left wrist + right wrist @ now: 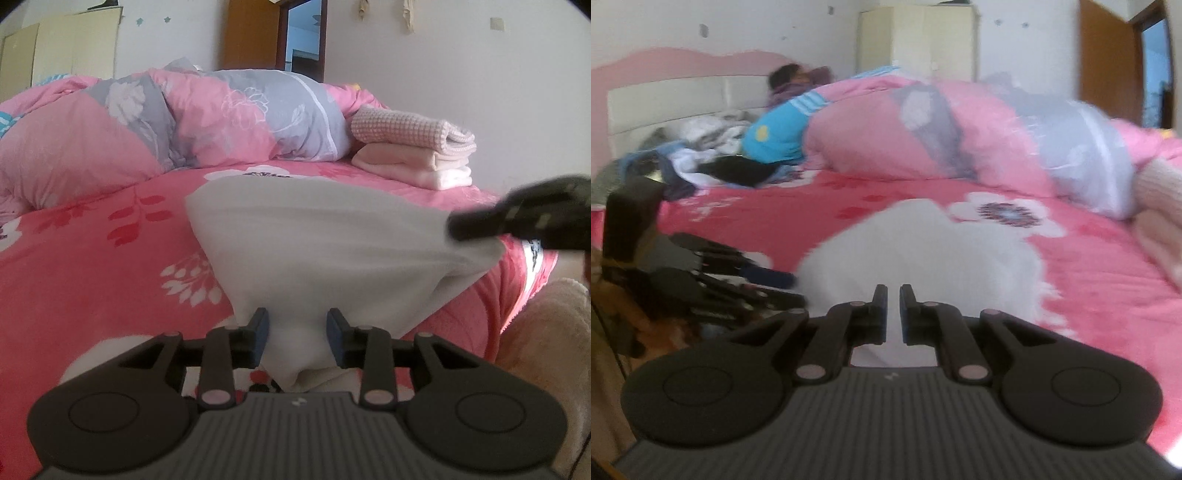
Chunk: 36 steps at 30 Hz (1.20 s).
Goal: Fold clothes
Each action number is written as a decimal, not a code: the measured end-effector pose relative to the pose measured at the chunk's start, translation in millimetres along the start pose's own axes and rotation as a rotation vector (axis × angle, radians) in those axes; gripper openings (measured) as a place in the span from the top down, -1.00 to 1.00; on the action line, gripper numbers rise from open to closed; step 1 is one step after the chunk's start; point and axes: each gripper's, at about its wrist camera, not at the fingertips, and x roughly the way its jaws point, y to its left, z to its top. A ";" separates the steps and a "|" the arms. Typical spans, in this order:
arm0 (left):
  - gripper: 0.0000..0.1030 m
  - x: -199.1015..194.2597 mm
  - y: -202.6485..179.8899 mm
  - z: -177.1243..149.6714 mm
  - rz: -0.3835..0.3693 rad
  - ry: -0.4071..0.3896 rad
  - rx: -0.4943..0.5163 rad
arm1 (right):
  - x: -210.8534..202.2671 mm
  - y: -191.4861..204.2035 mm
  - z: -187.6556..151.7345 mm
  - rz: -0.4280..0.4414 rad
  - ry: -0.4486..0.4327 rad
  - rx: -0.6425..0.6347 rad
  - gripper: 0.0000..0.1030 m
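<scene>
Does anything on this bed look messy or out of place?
Yes. A jumble of unfolded clothes lies heaped by the headboard, unlike the neat folded stack at the other side. The white garment hangs bunched over the bed's edge, one end pinched in the left hand-held gripper.

The right gripper (pixel 458 230) is smeared by blur where it meets the white garment (pixel 332 236), so its grip cannot be judged. The heaped clothes (pixel 701 155) by the headboard are blurred beyond sorting. The folded stack (pixel 1160 206) is cut off at the frame's edge.

One white garment (pixel 332 236), two folded towels (pixel 417 155), one quilt (pixel 207 122)
</scene>
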 end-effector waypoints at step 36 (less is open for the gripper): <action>-0.22 14.4 -8.0 8.2 -0.076 -0.057 0.108 | 158.0 -196.4 37.4 0.094 0.039 0.599 0.84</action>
